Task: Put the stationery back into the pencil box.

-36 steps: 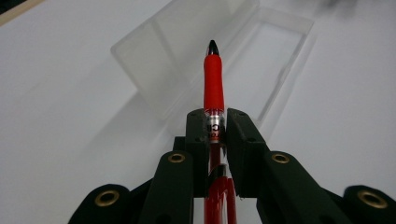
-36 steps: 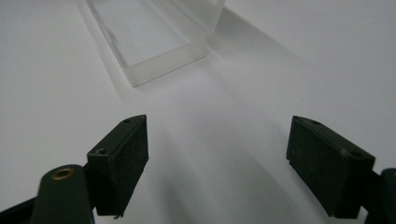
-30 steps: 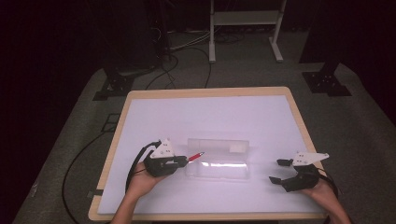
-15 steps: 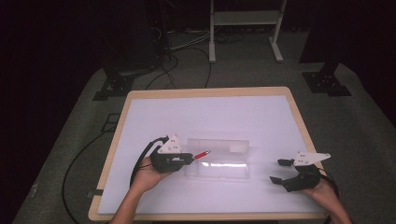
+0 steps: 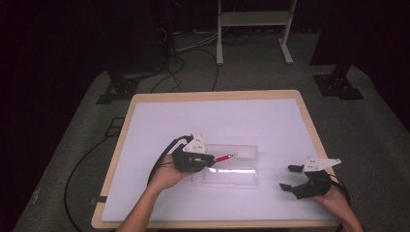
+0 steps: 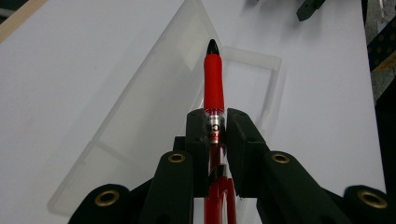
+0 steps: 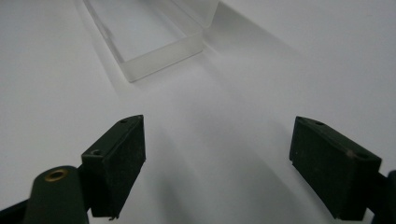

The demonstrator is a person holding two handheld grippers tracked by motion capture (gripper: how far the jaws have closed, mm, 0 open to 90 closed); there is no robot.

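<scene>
My left gripper (image 5: 211,159) (image 6: 216,122) is shut on a red pen (image 5: 223,158) (image 6: 213,77) whose black tip points to the right, over a clear plastic box (image 5: 227,166) (image 6: 154,100) that lies open on the white mat. The pen hangs a little above the box's left part. My right gripper (image 5: 288,177) (image 7: 219,168) stands open near the mat's front right, its jaws wide apart with nothing between them. The near end of the clear box (image 7: 159,42) lies ahead of it.
The white mat (image 5: 217,121) covers a wood-edged table (image 5: 212,95). Black cables trail from the left gripper over the table's left side. Dark stands and a white frame stand on the floor behind the table.
My left gripper has carried the red pen to the right and slightly up, from the box's left end to over the box. The right gripper has kept still.
</scene>
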